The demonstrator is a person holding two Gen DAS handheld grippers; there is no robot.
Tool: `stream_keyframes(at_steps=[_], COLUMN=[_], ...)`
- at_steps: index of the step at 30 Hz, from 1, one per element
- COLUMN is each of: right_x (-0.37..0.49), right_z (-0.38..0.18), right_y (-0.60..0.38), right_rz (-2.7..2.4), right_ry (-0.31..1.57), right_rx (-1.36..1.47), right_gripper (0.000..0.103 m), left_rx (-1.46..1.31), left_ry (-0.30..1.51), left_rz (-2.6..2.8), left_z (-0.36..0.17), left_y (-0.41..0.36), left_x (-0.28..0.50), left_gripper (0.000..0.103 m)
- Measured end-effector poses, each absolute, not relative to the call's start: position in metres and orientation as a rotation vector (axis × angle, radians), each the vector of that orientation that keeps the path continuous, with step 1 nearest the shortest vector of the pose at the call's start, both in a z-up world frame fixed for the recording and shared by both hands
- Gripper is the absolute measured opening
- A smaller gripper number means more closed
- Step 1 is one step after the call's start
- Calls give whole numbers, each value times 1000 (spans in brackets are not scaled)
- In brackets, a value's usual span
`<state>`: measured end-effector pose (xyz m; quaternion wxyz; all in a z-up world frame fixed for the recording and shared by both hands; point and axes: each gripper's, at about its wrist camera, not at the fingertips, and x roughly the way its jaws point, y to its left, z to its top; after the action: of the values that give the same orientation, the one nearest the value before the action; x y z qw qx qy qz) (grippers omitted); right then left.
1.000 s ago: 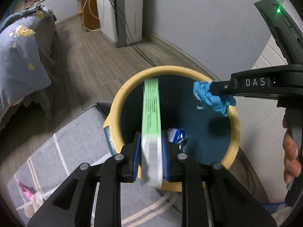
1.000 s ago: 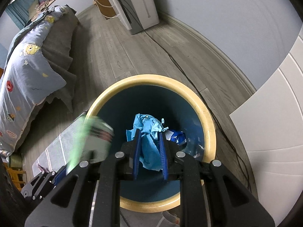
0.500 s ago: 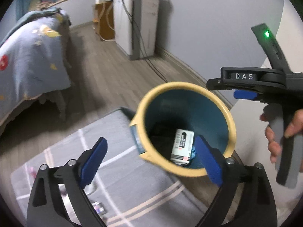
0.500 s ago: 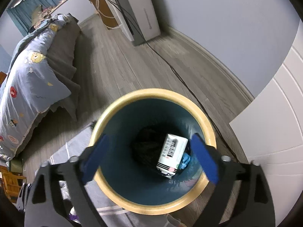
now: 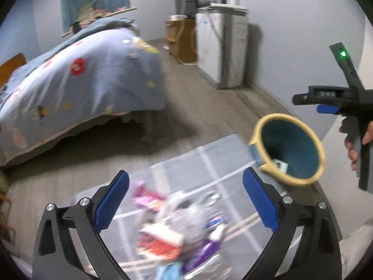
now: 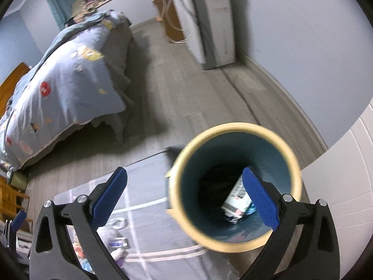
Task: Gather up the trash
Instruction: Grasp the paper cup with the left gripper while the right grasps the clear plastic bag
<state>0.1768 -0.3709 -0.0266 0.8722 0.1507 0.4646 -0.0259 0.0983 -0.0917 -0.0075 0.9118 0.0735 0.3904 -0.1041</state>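
Observation:
A round bin with a yellow rim (image 6: 233, 246) and a dark teal inside stands at the rug's corner. A white carton (image 6: 235, 200) lies in it, with a scrap of blue (image 6: 251, 208) beside it. My right gripper (image 6: 184, 171) hangs above the bin's left edge, jaws opening, nothing between them. My left gripper (image 5: 185, 173) is over a blurred pile of wrappers and paper (image 5: 177, 221) on the rug, jaws opening, with nothing in them. In the left wrist view the bin (image 5: 289, 182) is at the right, the carton (image 5: 281, 165) just inside it.
A grey checked rug (image 5: 209, 158) covers the wooden floor. A bed with a blue quilt (image 5: 81, 81) fills the left. A white appliance (image 5: 221, 46) and a wooden stand stand by the far wall. A hand (image 5: 349, 149) grips the right gripper's handle.
Both grippers opened and dropped their loads, the carton and the blue wad, into the bin. Both then rose; the left swung leftward over the trash pile.

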Motion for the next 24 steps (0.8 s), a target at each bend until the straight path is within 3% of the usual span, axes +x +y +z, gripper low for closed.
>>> stream_keyframes(at_steps=[12,17,24], right_x=[180,179,182], right_z=[-38,-53,-75], right_y=[-248,-226,-229], right_rz=[122,122,135], right_ry=[1056,1081,1153], right_rx=[179,67,144], right_gripper=[97,97,97], left_rx=[7,28,139], left_ry=[891,966,1085], left_rz=[-67,-126,-200], left_z=[-55,-87,-132], left_y=[4,-7,-36], left_x=[81,81,82], left_gripper=[97,97,97])
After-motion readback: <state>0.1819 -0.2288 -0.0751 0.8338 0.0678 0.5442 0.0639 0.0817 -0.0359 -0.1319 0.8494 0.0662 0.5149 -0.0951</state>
